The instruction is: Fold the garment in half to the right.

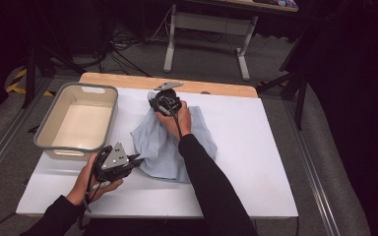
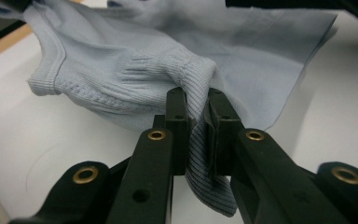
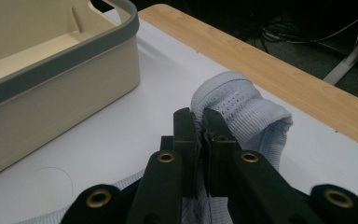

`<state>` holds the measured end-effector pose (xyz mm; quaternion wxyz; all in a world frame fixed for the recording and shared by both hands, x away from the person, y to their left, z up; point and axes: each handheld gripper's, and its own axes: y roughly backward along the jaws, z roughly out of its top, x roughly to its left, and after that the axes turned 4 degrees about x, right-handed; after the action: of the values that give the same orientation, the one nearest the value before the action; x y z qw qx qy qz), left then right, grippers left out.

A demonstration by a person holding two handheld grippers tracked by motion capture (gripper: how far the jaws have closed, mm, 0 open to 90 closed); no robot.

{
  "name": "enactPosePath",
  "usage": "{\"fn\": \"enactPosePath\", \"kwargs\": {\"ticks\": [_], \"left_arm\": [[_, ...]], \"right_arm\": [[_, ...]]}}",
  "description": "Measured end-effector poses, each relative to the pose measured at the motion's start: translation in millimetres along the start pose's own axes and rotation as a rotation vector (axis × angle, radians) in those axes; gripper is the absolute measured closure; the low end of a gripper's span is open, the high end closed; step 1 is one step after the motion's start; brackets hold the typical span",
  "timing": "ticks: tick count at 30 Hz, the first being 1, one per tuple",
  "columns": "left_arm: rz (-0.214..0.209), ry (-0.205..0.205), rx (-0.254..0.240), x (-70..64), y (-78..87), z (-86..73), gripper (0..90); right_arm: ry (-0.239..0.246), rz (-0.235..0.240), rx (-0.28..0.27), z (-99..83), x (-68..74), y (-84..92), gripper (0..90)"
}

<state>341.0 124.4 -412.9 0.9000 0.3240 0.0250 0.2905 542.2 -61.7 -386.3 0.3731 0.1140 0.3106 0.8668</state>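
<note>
A pale blue knitted garment (image 1: 165,142) lies rumpled in the middle of the white table top (image 1: 236,147). My left gripper (image 1: 137,160) is at its near left edge, shut on a ribbed hem (image 2: 198,140) that is pinched between the jaws. My right gripper (image 1: 163,101) is at the garment's far end, shut on another ribbed edge (image 3: 242,109) that bulges past its jaws. Both pinched edges stand a little off the table, and the cloth sags between them.
A cream plastic bin (image 1: 78,120) with a grey rim (image 3: 60,60) stands open and empty at the table's left. The table's wooden far edge (image 1: 128,78) borders a floor with cables and a desk frame (image 1: 206,24).
</note>
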Motion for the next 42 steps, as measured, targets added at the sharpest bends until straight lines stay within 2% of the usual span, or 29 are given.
{"fn": "enactPosePath", "kwargs": {"ticks": [4,10,15,23,30,36,42], "left_arm": [[-0.006,-0.028,-0.005,-2.5,0.4,9.9,81.2],[-0.032,-0.015,-0.031,-2.8,-4.5,20.7,80.8],[-0.063,-0.012,-0.048,-2.4,-13.9,27.7,81.0],[-0.109,-0.036,-0.059,-9.7,-31.8,40.5,80.9],[-0.145,-0.065,-0.066,-18.7,-50.5,55.7,80.8],[-0.179,-0.092,-0.048,-28.5,-72.0,67.7,80.6],[-0.201,-0.100,-0.030,-33.8,-86.3,74.8,80.6]], "right_arm": [[-0.003,0.010,-0.020,1.8,-5.5,9.6,85.4],[0.003,0.010,-0.041,3.3,-10.7,18.5,85.4],[-0.004,0.010,-0.060,1.0,-15.9,25.4,85.4],[-0.025,0.021,-0.083,-7.9,-30.3,38.0,85.2],[-0.047,0.028,-0.107,-20.8,-50.0,57.8,84.6],[-0.079,0.028,-0.122,-39.0,-69.7,73.2,84.3],[-0.112,-0.004,-0.124,-56.0,-86.7,86.5,84.6]]}}
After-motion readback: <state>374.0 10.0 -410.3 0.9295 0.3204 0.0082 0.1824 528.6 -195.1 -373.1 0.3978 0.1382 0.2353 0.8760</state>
